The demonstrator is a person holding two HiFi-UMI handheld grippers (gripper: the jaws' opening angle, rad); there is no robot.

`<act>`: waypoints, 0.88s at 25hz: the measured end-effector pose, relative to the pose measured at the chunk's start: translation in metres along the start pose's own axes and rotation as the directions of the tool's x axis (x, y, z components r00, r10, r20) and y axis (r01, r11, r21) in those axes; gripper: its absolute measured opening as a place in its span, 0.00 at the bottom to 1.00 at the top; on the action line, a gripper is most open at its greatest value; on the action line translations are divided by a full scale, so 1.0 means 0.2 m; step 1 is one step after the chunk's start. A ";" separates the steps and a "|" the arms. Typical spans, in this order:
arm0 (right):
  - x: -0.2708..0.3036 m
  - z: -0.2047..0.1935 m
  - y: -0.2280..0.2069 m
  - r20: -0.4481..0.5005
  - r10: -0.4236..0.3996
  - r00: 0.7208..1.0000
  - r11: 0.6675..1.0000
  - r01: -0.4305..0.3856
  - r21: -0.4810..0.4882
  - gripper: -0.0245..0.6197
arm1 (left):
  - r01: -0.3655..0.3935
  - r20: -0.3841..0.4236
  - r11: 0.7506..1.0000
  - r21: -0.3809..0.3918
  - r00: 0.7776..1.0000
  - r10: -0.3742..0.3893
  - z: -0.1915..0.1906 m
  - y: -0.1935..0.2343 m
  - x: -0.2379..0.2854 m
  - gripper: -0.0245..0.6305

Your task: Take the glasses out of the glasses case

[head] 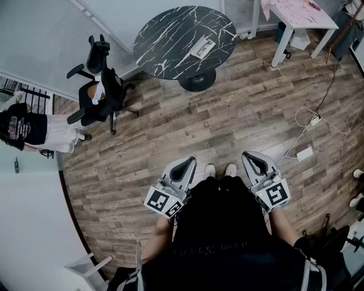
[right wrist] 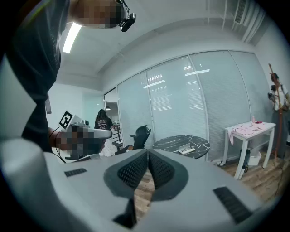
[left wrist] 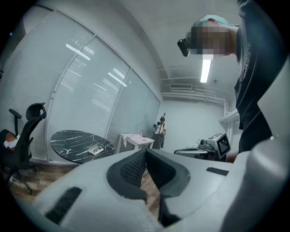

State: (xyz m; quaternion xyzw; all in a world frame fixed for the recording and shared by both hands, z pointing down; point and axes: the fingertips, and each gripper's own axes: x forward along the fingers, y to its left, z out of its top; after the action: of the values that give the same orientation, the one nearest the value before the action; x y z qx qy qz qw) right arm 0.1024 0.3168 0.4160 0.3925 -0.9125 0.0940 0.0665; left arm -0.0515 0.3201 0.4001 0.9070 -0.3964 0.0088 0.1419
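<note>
Both grippers were held low against your body, pointing forward.

- **Left gripper** (left wrist: 146, 154): jaws pressed together, nothing between them.
- **Right gripper** (right wrist: 147, 156): likewise clenched and empty.
- **Just past the tips:** your shoes (head: 220, 169) on the wood floor (head: 227, 119).
- **Off the right gripper's outer side:** a white adapter (head: 305, 153) lay on its cable.
- **Well ahead, roughly in line with the left gripper:** the round black marble table (head: 170, 40). A pale flat object lay on it, most likely the glasses case (head: 202, 48). It was too small to tell whether the lid was up or whether glasses were inside.
- **Further out:** an office chair (head: 102, 85) stood left of the table and a small white table (head: 301, 14) right of it.

Judgement: the task hadn't started and you were well short of reach. The next move called for walking up to the table and releasing both jaws. One gripper would steady the case while the other took the frames gently.
</note>
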 end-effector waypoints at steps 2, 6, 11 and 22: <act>-0.02 0.00 -0.02 0.017 -0.015 1.000 1.000 0.015 0.021 0.09 | -0.006 0.001 1.000 0.006 1.000 0.006 0.00 0.00 0.00 0.07; -0.07 -0.05 -0.07 0.031 -0.022 0.999 0.996 0.019 0.092 0.09 | -0.022 0.009 1.000 0.017 1.000 0.022 -0.01 -0.03 0.01 0.07; -0.11 -0.14 -0.17 0.011 -0.032 0.999 0.998 0.032 0.060 0.09 | -0.058 0.025 0.998 0.021 0.998 0.058 -0.05 -0.08 0.06 0.07; -0.19 -0.22 -0.29 -0.028 -0.048 0.998 0.993 0.051 0.106 0.09 | -0.065 0.024 0.998 0.025 0.998 0.064 -0.05 -0.10 0.14 0.07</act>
State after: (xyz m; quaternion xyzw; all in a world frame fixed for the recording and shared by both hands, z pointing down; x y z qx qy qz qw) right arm 0.1729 0.3141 0.4579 0.4169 -0.8952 0.1460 0.0594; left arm -0.0167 0.3151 0.4094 0.8956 -0.4268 0.0082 0.1251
